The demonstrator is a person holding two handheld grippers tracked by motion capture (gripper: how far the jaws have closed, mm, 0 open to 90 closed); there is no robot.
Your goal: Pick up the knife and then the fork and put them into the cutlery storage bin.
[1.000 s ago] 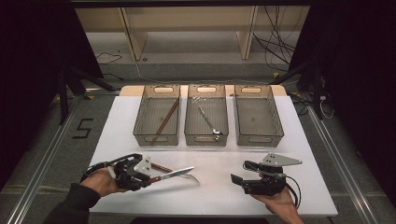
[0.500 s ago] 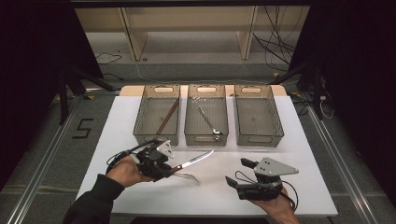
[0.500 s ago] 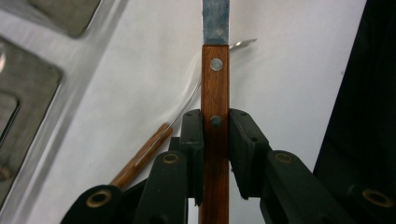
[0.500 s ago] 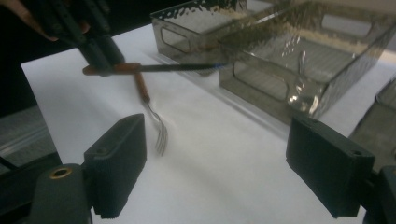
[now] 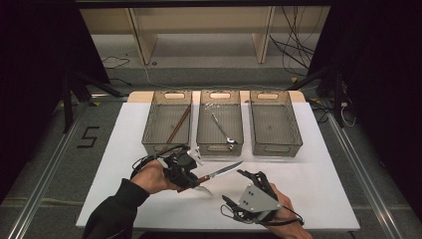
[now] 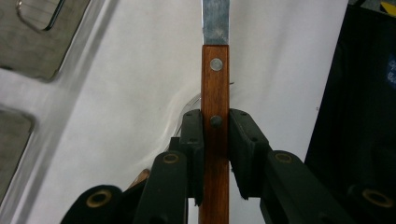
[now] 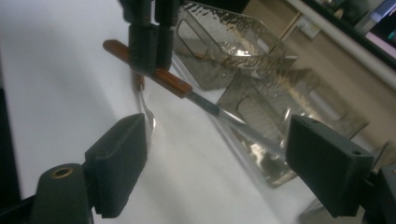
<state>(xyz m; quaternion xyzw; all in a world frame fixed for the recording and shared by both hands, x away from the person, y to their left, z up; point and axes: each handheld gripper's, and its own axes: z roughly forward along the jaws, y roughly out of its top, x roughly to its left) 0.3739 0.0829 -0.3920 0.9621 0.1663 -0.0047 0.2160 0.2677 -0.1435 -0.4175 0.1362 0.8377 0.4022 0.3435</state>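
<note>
My left gripper is shut on the wooden handle of a knife. The knife hangs above the white table, its blade pointing right toward the front of the middle bin. In the left gripper view both pads press the riveted handle of the knife. My right gripper stands open just right of and nearer than the blade, with nothing between its fingers. In the right gripper view the knife crosses ahead of the open right gripper, held by the left gripper.
Three clear bins stand in a row at the back: the left bin holds brown sticks, the middle bin a metal utensil, the right bin nothing. A metal utensil with a wooden handle lies on the table under the knife.
My left gripper has carried the knife to the right and a little toward the bins. My right gripper has moved left, closer to the blade.
</note>
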